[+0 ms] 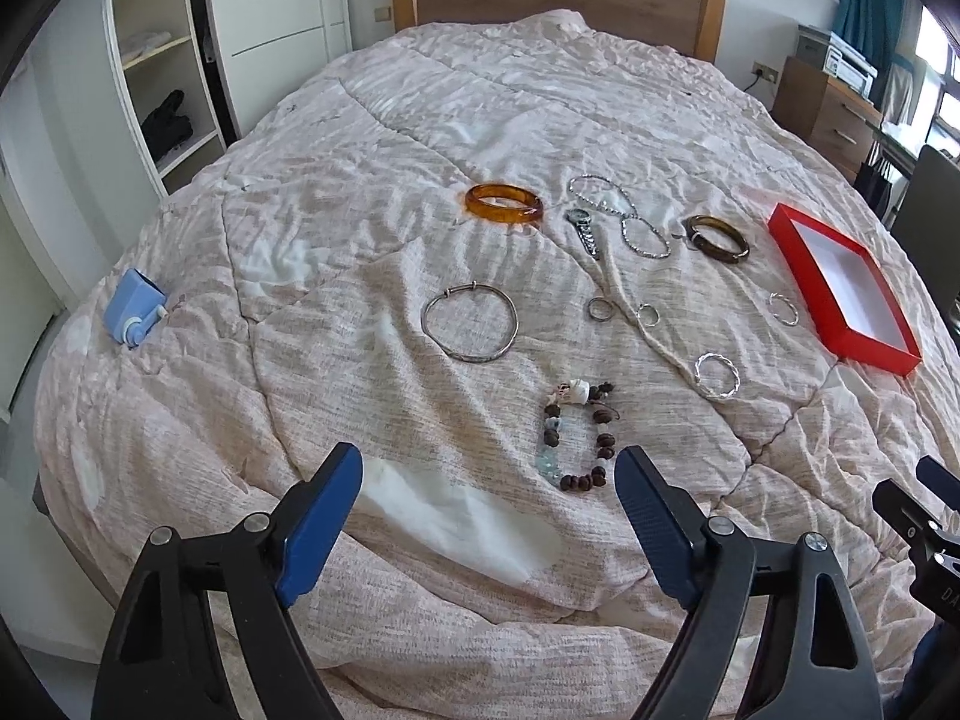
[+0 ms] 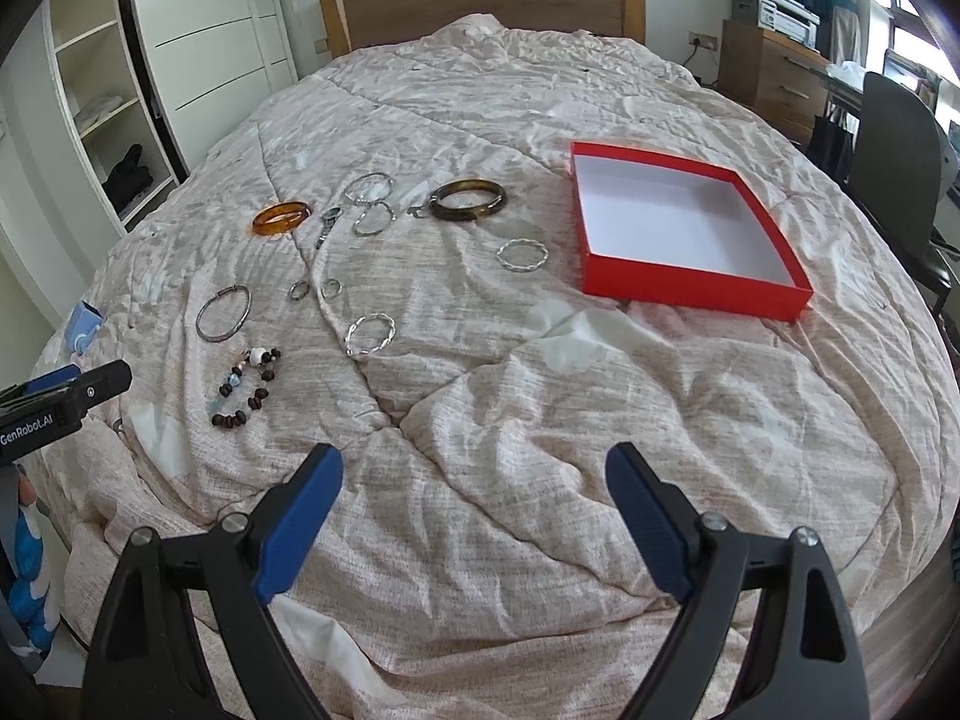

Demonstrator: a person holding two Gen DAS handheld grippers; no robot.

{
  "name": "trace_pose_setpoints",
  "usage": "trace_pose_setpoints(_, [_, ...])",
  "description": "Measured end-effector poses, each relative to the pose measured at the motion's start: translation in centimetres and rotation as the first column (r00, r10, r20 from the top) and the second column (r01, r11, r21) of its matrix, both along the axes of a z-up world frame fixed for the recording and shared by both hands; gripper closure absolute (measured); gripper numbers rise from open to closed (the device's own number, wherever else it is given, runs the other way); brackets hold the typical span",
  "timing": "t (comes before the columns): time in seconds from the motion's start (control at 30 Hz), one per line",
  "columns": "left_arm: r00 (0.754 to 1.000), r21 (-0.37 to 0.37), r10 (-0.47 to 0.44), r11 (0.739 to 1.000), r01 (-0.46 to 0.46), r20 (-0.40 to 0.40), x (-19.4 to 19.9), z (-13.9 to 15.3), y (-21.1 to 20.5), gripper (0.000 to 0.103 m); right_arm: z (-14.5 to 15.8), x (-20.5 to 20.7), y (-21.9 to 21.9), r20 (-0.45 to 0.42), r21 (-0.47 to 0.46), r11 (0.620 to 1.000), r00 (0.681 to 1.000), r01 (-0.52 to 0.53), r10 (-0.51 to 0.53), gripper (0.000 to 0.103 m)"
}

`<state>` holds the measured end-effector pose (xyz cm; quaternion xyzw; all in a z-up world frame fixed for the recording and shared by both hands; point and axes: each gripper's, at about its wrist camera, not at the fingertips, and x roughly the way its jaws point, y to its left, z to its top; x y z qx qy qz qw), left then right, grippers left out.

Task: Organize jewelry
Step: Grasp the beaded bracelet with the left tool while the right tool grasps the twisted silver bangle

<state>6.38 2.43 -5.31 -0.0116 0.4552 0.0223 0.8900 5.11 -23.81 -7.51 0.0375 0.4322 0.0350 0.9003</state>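
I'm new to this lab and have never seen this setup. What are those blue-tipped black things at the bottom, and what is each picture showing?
Each is a hand-held claw with a camera on it that looks along its two fingers. One picture comes from the left claw, the other from the right claw. Both are open and hold nothing. On the quilted bed lie bangles, small rings, a watch, a beaded bracelet and an empty red box.
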Motion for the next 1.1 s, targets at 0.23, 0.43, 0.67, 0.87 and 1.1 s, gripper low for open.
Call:
trace_pose_setpoints(0.23, [1.0, -0.011, -0.013, 1.0, 0.013, -0.015, 1.2, -0.6, -0.1, 0.021, -0.7, 1.1, -0.3, -0.026, 0.045, 0.999, 1.0, -0.009, 0.01, 0.04])
trace_pose_setpoints(0.43, [0.998, -0.047, -0.017, 0.999, 0.015, -0.056, 2.5, -1.9, 0.2, 0.027, -1.4, 2.0, 0.2, -0.048, 0.064, 0.997, 0.998, -0.036, 0.039, 0.054])
trace_pose_setpoints(0.67, [0.995, -0.066, -0.025, 0.998, 0.018, -0.092, 3.6, -3.5, 0.2, 0.03, -2.3, 3.7, 1.4, -0.069, 0.076, 0.994, 0.994, -0.082, 0.087, 0.056])
trace_pose_setpoints(0.87, [0.989, -0.087, -0.056, 0.995, 0.045, -0.134, 5.1, -5.1, -0.3, 0.04, -3.3, 5.7, 2.2, -0.088, 0.095, 0.989, 0.988, -0.116, 0.125, 0.059])
trace_pose_setpoints(1.1, [0.979, -0.095, -0.073, 0.994, 0.056, -0.188, 6.9, -7.4, -1.0, 0.055, -4.6, 9.1, 2.8, -0.11, 0.139, 0.982, 0.983, -0.128, 0.144, 0.073])
